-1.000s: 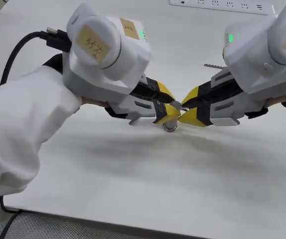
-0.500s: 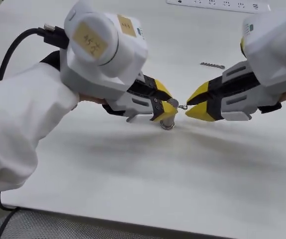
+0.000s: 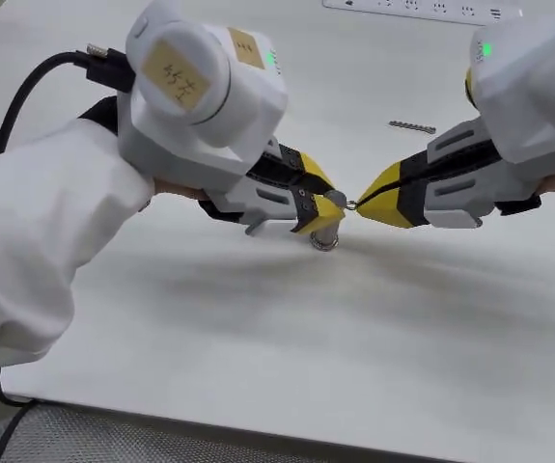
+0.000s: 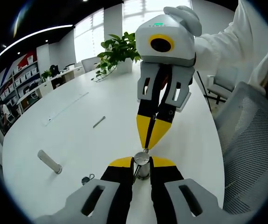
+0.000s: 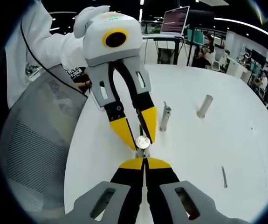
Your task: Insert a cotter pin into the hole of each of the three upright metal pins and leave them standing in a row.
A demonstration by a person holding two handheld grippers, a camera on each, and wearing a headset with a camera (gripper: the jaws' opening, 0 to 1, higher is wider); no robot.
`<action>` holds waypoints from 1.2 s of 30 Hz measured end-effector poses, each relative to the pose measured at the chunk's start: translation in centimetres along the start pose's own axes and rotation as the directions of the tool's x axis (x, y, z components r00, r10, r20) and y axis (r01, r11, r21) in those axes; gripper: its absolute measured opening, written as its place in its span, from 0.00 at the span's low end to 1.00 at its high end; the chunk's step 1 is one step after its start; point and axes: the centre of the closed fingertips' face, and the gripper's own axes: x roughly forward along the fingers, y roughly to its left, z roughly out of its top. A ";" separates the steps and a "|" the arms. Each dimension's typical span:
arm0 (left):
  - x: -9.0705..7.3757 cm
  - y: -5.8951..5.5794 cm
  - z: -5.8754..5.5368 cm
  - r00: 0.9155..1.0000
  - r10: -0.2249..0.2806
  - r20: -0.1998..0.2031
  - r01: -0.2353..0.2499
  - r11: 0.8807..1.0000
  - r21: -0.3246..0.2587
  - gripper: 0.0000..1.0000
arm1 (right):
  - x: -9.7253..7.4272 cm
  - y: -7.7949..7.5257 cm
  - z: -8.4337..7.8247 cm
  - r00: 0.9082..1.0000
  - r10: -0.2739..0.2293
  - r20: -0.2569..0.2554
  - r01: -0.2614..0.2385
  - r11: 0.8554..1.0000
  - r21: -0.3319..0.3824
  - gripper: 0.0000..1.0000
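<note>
Left gripper point(image 4: 143, 163) clamped the upright silver metal pin point(image 5: 142, 142); right gripper point(image 5: 145, 163) pinched the thin wire cotter pin point(image 3: 351, 204) at its hole; insertion seemingly unfinished.

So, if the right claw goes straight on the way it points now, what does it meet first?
The upright metal pin that the left claw holds just ahead. The cotter pin in the right claw seems to reach its head, though depth is unclear.

Bright, even light; soft shadows, fisheye edges
</note>
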 end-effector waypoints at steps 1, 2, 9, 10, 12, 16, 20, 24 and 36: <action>0.0 0.0 0.0 1.000 0.000 0.000 0.000 1.000 -0.001 0.10 | 0.1 0.0 0.0 1.000 0.002 0.000 -0.002 1.000 0.000 0.00; 0.0 0.0 0.0 1.000 0.000 0.001 0.000 1.000 -0.004 0.10 | 0.1 0.0 0.1 1.000 0.005 0.003 -0.005 1.000 0.003 0.00; 0.0 0.0 -0.1 1.000 0.008 0.003 -0.008 1.000 -0.014 0.10 | 0.2 -0.2 -0.2 1.000 -0.010 -0.009 0.010 1.000 0.004 0.00; 0.0 0.0 -0.2 1.000 0.010 -0.002 -0.010 1.000 -0.010 0.10 | 0.1 -0.1 -0.2 1.000 -0.010 -0.010 0.010 1.000 0.002 0.00; 0.0 0.0 -0.3 1.000 0.011 -0.006 -0.011 1.000 0.002 0.10 | 0.1 -0.1 -0.3 1.000 -0.010 -0.011 0.010 1.000 -0.001 0.00; -0.3 0.2 -0.6 1.000 0.027 -0.011 -0.027 1.000 0.005 0.17 | 0.0 -0.1 -0.6 1.000 -0.013 -0.026 0.013 1.000 0.003 0.04; -1.1 0.2 -1.3 0.999 0.048 -0.019 -0.048 0.999 -0.019 0.30 | -0.1 0.0 -0.5 1.000 -0.014 -0.019 0.014 1.000 0.013 0.09; -2.2 -0.6 -2.0 0.998 0.057 0.002 -0.057 0.995 -0.076 0.39 | 0.0 0.2 0.0 1.000 -0.015 0.000 0.015 1.000 0.027 0.13; -4.2 -2.0 -3.0 0.994 0.094 0.056 -0.085 0.986 -0.140 0.85 | 0.8 0.1 -0.1 1.000 -0.012 -0.017 0.013 0.999 0.042 0.13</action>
